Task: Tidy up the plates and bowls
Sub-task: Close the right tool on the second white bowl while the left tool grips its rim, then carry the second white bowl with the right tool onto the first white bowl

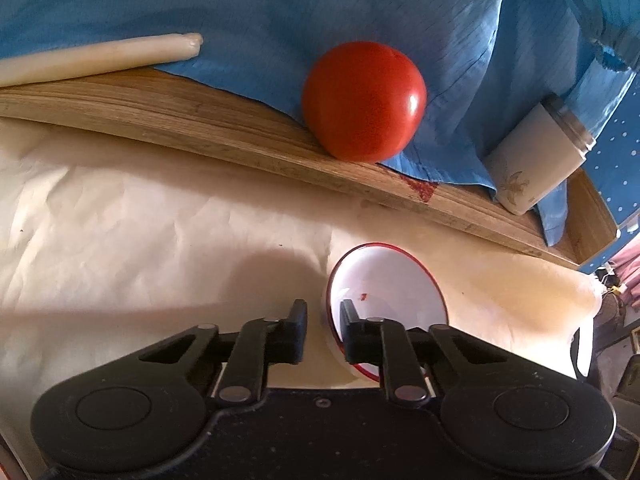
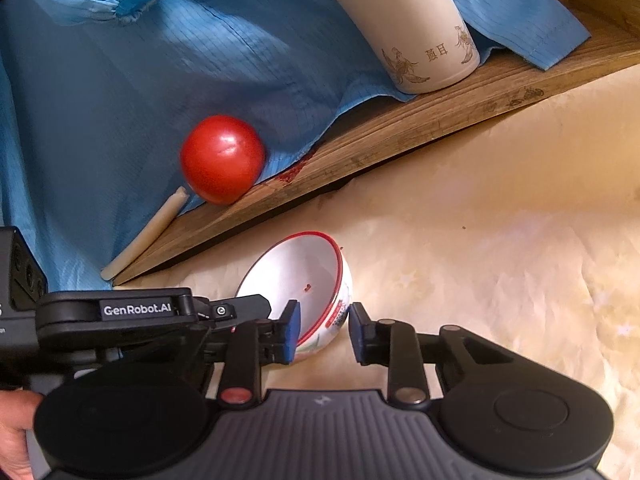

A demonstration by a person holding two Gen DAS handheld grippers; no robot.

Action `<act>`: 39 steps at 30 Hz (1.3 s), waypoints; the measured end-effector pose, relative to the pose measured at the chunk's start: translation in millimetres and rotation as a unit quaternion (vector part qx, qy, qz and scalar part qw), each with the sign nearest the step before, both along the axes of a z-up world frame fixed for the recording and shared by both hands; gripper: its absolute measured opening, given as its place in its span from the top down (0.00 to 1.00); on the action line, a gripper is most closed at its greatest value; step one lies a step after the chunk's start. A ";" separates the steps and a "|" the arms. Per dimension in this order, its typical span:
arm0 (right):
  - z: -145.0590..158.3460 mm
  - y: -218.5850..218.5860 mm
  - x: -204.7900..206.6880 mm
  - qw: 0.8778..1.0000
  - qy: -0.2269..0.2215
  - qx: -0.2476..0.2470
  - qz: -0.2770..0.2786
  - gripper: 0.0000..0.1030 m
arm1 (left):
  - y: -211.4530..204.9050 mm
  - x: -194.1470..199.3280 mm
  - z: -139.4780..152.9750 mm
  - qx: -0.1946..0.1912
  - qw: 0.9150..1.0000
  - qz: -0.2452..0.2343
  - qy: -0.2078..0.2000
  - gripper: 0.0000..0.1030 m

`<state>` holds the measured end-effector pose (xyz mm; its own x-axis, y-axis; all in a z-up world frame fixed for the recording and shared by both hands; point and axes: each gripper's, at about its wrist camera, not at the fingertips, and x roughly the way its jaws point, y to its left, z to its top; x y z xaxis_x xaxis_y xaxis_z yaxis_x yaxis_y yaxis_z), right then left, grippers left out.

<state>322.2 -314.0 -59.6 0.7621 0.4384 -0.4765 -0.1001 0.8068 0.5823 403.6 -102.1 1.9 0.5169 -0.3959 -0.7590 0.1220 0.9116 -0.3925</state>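
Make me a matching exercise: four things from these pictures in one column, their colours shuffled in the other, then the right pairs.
Things:
1. tomato
2. cloth
3. bottle
4. bowl

Colours:
A. blue
B. white with a red rim
C. red all over
D. cream with gold drawings

Pairs: 1-C, 2-A, 3-D, 4-B

My claws are matt black plastic; the right gripper (image 2: 324,332) wears blue rubbery pads. The bowl (image 2: 304,280) I hold looks glazed ceramic, glossy white with a red rim. Beneath lies creased, matt cream paper (image 1: 140,208). The board (image 1: 200,120) is grainy wood, the blue cloth (image 1: 320,8) finely ribbed, the tomato (image 1: 364,100) smooth and shiny
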 end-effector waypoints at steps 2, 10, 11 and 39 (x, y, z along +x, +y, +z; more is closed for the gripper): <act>0.0 0.3 -0.7 1.000 0.001 0.000 -0.002 0.72 | -0.5 -0.6 1.8 -0.008 1.000 -0.004 0.002 0.86; 3.0 5.8 -3.2 1.000 -0.004 -0.010 -0.009 0.73 | -1.0 -5.0 5.3 -0.007 1.000 -0.004 -0.004 0.87; 4.0 6.1 -3.9 1.000 -0.006 -0.007 -0.009 0.73 | 0.0 -5.6 6.0 -0.009 1.000 -0.003 -0.005 0.87; 74.0 133.3 -61.8 0.993 -0.058 -0.019 0.097 0.73 | 147.2 -112.2 79.3 -0.033 0.993 0.069 -0.091 0.87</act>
<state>260.4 -180.6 14.4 0.7154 0.5664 -0.4092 -0.3207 0.7864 0.5279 291.4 45.1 81.2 0.6964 -0.3577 -0.6222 0.0730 0.8977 -0.4344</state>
